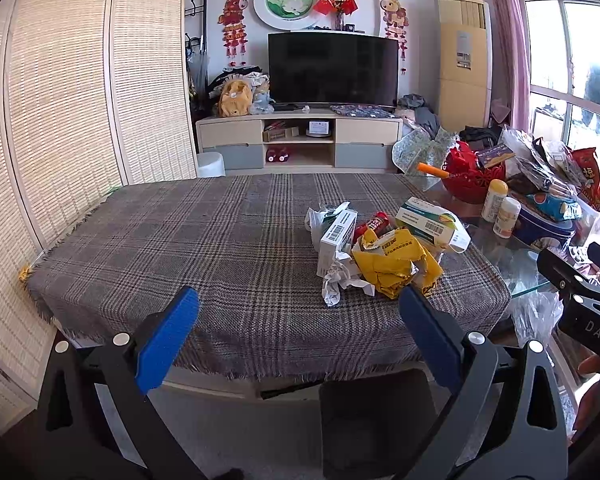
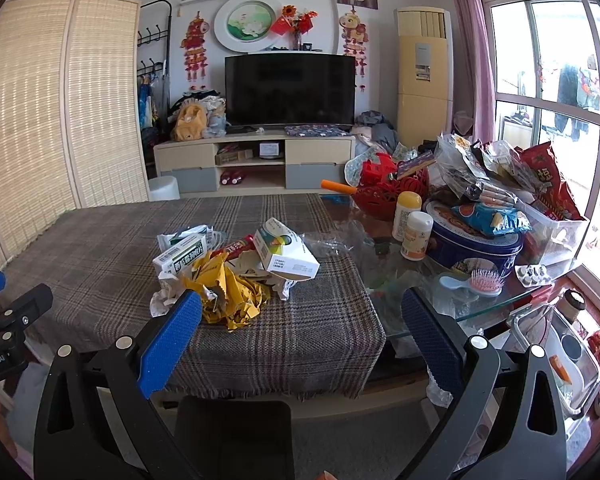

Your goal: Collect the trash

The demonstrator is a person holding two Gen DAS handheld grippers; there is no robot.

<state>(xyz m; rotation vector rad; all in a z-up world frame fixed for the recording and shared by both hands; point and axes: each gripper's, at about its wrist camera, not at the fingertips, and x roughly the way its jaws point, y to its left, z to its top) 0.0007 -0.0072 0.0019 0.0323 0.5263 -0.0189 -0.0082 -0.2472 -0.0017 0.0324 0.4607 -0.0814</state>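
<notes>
A glass-topped bench (image 2: 496, 304) carries a grey plaid cloth (image 2: 100, 248) over its left part. On the cloth, toward its right edge, lies a heap: yellow torn wrapper (image 2: 236, 292), crumpled white paper (image 1: 340, 276), two white medicine boxes (image 2: 288, 252) (image 2: 182, 258). On bare glass to the right stand two white bottles (image 2: 416, 236), a blue tin (image 2: 476, 246), a red basket (image 2: 384, 196) and a pink hairbrush (image 2: 484, 282).

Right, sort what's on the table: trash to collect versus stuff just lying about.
Trash: yellow wrapper, crumpled paper, two boxes, red wrapper.
Lying about: blue tin, two bottles, hairbrush, red basket, snack bags.
</notes>
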